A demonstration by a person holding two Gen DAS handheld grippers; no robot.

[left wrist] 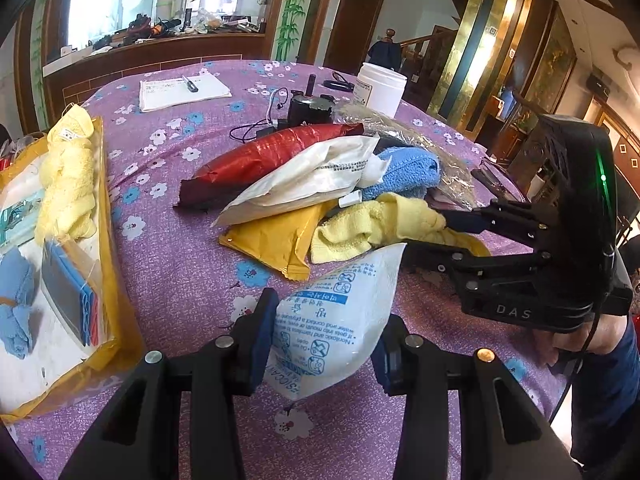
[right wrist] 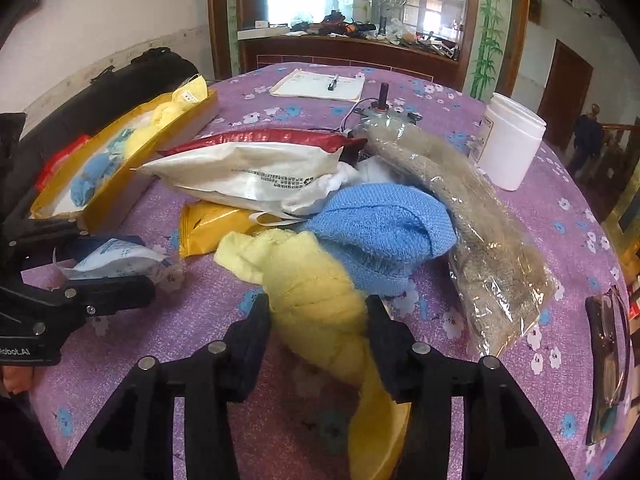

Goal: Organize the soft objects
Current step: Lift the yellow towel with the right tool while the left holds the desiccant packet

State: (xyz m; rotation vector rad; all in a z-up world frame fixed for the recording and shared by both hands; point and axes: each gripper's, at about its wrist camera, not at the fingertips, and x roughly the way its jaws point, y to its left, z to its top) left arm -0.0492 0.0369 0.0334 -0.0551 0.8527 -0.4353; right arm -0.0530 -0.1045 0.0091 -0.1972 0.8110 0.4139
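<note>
A fluffy yellow towel [right wrist: 316,304] is lying twisted on the bench [right wrist: 520,216] beside a blue one [right wrist: 384,232]; the right claw [right wrist: 318,334] is gripping it, while the left claw [left wrist: 326,344] is clenching a white printed pouch [left wrist: 332,316].

A purple tablecloth [right wrist: 520,240] with white and blue flowers carries yellow [right wrist: 304,280] and blue towels [right wrist: 380,224].

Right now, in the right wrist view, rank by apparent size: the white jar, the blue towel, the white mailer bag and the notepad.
1. white mailer bag
2. blue towel
3. white jar
4. notepad
The notepad lies farthest from the camera, so its last place is unsure. The towel is partly covered.
</note>
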